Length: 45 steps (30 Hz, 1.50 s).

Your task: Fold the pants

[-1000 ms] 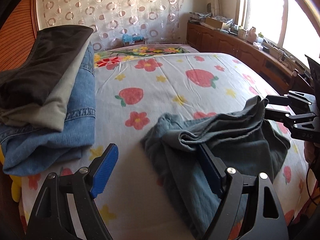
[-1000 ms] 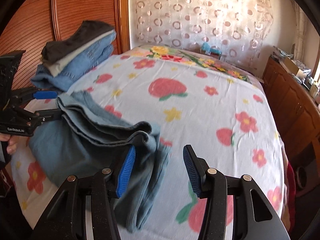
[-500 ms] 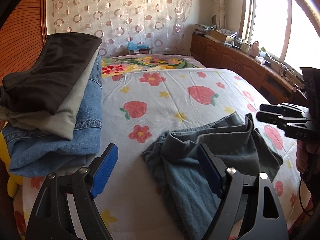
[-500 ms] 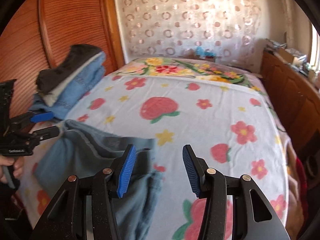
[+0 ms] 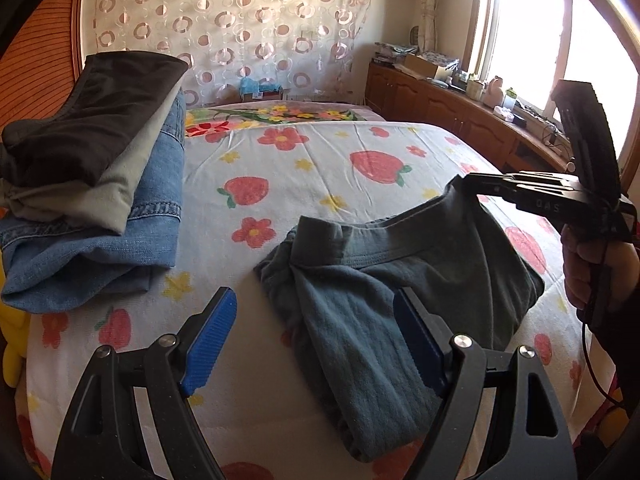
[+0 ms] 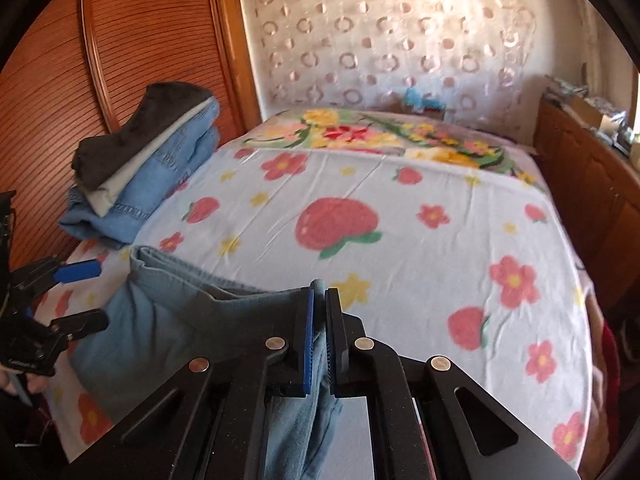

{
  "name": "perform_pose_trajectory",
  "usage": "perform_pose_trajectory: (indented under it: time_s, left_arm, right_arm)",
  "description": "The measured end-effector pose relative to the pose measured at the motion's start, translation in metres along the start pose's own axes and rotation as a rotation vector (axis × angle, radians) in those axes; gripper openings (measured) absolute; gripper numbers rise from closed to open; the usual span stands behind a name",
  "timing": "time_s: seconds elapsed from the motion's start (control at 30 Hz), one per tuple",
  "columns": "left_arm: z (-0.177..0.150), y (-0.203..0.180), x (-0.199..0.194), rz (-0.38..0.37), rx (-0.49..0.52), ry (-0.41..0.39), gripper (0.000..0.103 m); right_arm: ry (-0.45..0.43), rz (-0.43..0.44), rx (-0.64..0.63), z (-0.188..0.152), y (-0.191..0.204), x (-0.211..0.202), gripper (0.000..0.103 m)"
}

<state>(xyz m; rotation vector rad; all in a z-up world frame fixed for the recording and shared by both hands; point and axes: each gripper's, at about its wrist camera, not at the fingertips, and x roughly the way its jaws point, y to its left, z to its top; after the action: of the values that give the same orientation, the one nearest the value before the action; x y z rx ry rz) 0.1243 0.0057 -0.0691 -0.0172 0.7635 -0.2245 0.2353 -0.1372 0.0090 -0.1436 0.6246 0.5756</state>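
We see one pair of gray-green pants [image 5: 384,280] lying crumpled on the bed [image 5: 280,184], near its front edge. The waistband runs across the top, and one corner is lifted. Our right gripper [image 6: 320,320] is pinched tight on that corner. Our left gripper [image 5: 316,340] hangs over the pants with its two blue pads [image 5: 210,340] wide apart, holding nothing. On the left side of the bed sits one stack of three folded clothes [image 5: 92,176]: black, tan and blue jeans.

Right gripper [image 6: 319,322] clamped on pants [image 6: 168,316]
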Motion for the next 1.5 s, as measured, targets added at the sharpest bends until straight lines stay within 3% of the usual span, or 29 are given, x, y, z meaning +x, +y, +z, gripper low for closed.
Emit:
perform_pose_trajectory:
  time_s: [0.27,0.37,0.67,0.73,0.8,0.83,0.97,1.3,1.5]
  left_arm:
    - [-0.007,-0.004,-0.009,-0.035,-0.003,-0.007,0.077]
    - [-0.012,-0.006,-0.012,-0.050,-0.005,-0.002,0.073]
    - [-0.034,-0.012,-0.025,-0.074,0.003,0.018,0.063]
    - [-0.038,-0.013,-0.026,-0.080,0.002,0.022,0.063]
    - [-0.040,-0.015,-0.027,-0.084,0.005,0.024,0.062]
    - [-0.042,-0.017,-0.028,-0.086,0.007,0.025,0.063]
    - [-0.047,-0.023,-0.030,-0.096,0.022,0.030,0.062]
    - [-0.061,-0.027,-0.025,-0.097,0.029,0.057,0.042]
    - [-0.061,-0.025,-0.024,-0.096,0.035,0.047,0.027]
  right_arm:
    - [0.033,-0.027,0.011,-0.006,0.000,0.005,0.007]
    - [0.026,-0.029,0.006,-0.009,0.003,-0.011,0.021]
    - [0.006,0.013,-0.016,-0.053,0.016,-0.068,0.025]
    - [0.006,0.024,-0.010,-0.064,0.018,-0.076,0.030]
    - [0.008,0.035,0.005,-0.073,0.018,-0.083,0.047]
    - [0.005,0.032,0.014,-0.077,0.018,-0.088,0.048]
    - [0.011,0.029,0.025,-0.087,0.017,-0.095,0.048]
    - [0.031,0.063,0.049,-0.096,0.018,-0.087,0.048]
    - [0.064,0.072,0.058,-0.099,0.015,-0.074,0.024]
